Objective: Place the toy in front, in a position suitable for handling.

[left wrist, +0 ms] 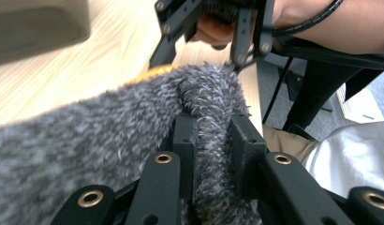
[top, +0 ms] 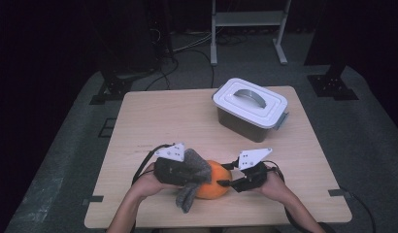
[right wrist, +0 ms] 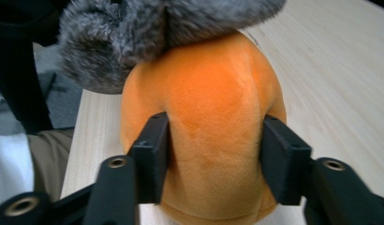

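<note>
your left gripper [top: 199, 170] pinches the fuzzy grey sock [left wrist: 110, 140]; your right gripper [top: 225, 175] seemingly squeezes the round orange plush ball [right wrist: 209, 131] near the table's [top: 153, 116] front edge; tugging could roll it off.

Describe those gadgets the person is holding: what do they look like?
Each hand holds a black tool: the left gripper and the right gripper. Both have two flat black jaws on hinged bars with brass-coloured rivets, a pale three-cornered plate on top and a black cable trailing back. The forearms are bare, without sleeves.
</note>
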A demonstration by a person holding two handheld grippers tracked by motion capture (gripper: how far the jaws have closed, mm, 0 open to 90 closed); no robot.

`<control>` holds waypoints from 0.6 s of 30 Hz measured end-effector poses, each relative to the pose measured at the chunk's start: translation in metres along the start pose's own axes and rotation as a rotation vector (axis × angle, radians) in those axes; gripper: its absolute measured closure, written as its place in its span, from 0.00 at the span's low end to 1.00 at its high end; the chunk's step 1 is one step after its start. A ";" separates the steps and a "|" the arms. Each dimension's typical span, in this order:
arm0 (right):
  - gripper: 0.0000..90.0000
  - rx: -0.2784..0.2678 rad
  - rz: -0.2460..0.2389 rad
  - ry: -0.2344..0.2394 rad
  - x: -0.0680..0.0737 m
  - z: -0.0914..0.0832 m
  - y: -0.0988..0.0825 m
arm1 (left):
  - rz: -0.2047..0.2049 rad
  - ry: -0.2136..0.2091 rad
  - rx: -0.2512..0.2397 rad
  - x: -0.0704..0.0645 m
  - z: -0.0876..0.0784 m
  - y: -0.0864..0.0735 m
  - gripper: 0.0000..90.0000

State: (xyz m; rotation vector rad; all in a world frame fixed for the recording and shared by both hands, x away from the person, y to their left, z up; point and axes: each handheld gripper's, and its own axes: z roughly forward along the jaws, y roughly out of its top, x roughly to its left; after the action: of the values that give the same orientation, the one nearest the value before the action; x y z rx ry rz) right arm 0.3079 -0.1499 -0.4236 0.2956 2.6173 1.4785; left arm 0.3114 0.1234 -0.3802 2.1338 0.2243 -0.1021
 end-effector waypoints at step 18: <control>0.27 -0.005 0.027 0.039 0.000 0.013 -0.005 | 0.006 -0.076 0.068 -0.001 0.014 0.002 0.83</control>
State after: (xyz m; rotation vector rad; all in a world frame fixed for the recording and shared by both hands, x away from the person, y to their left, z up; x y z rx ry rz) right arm 0.3101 -0.1415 -0.4345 0.3060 2.6495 1.5150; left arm 0.3112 0.1104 -0.3860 2.1932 0.1722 -0.1893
